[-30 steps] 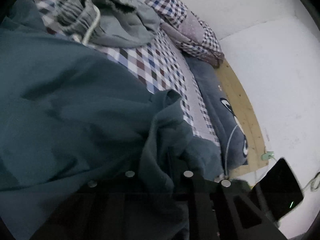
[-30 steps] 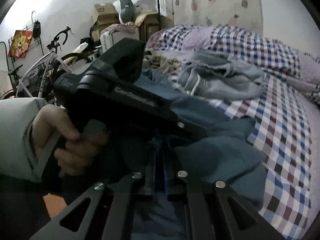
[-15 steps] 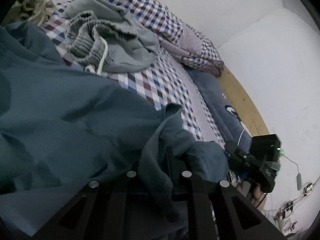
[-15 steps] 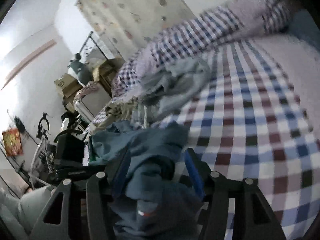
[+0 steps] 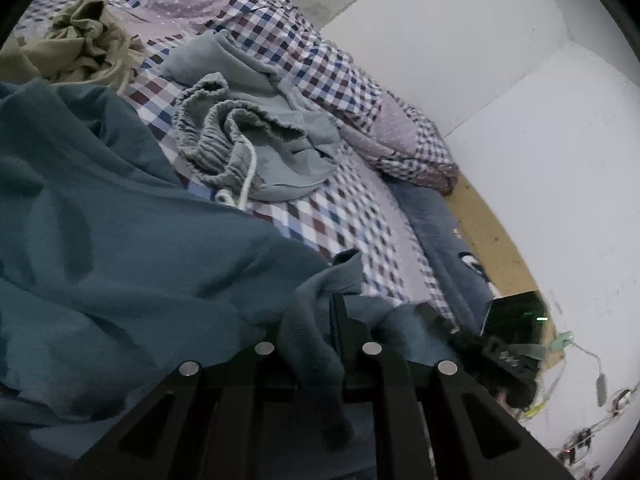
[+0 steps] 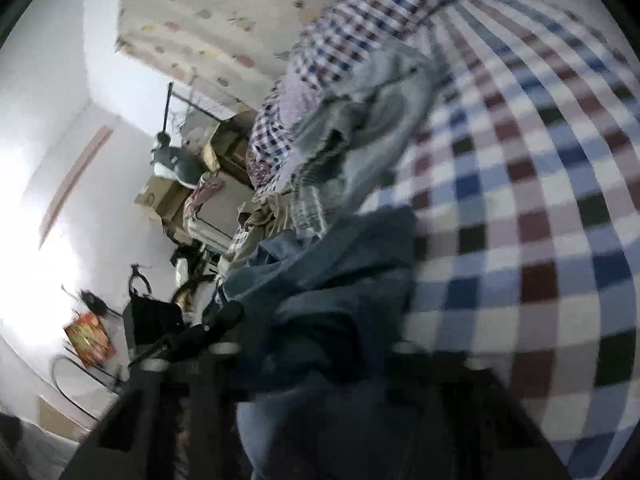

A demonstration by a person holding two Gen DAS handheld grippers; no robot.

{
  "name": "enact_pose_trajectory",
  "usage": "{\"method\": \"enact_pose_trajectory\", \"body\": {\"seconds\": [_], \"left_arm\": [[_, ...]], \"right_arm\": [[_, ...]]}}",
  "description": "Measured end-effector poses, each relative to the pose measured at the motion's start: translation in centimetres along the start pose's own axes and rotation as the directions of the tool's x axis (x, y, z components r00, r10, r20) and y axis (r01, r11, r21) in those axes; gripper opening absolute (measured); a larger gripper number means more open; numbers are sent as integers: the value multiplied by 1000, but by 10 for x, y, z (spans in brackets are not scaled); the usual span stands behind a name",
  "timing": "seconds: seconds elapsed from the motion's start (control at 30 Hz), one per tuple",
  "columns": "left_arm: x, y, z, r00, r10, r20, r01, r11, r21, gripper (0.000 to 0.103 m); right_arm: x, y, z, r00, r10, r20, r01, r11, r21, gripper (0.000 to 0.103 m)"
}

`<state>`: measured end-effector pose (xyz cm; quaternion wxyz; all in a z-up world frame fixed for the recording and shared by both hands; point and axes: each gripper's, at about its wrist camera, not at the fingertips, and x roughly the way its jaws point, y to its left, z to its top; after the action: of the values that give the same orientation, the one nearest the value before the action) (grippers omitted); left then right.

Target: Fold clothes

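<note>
- A teal garment (image 5: 120, 240) is spread in loose folds over the near part of the bed (image 5: 344, 220), which is covered by a checked sheet.
- A bunched fold of that garment is clamped between the fingers of the left gripper (image 5: 320, 344); the cloth hangs down between them.
- In the blurred right wrist view, the right gripper (image 6: 312, 352) is seen with the teal garment (image 6: 332, 280) gathered between its fingers — its jaws have just been closing, and they appear pressed on the cloth.
- Grey drawstring shorts (image 5: 248, 140) are lying crumpled on the sheet beyond the teal garment, apart from it.
- An olive garment (image 5: 84, 44) is heaped farther back, near the head of the bed.
- A checked quilt (image 5: 320, 68) is bunched along the wall side.
- The right gripper (image 5: 508, 344) is also visible at the lower right of the left wrist view — beside the bed edge.
</note>
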<state>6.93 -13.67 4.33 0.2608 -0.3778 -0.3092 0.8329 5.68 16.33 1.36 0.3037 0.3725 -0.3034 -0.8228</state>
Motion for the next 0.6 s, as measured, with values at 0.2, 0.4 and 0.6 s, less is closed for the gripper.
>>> {"method": "enact_pose_trajectory", "body": {"seconds": [0.2,0.4,0.6], "left_arm": [[-14,10,4,999,4,48,-2,1000,-30,11],[-34,26,14,992,18,125,-8,997,-79,11],[-65,61,34,964,97,248,-47,978,-202,11]], "right_arm": [[-45,62,-2,945,-60,320,143,960,-241,2],[-81,88,6,892,9,453,136,949,-286,3],[-37,27,3,936,-270,225,302,946,-119,21]]}}
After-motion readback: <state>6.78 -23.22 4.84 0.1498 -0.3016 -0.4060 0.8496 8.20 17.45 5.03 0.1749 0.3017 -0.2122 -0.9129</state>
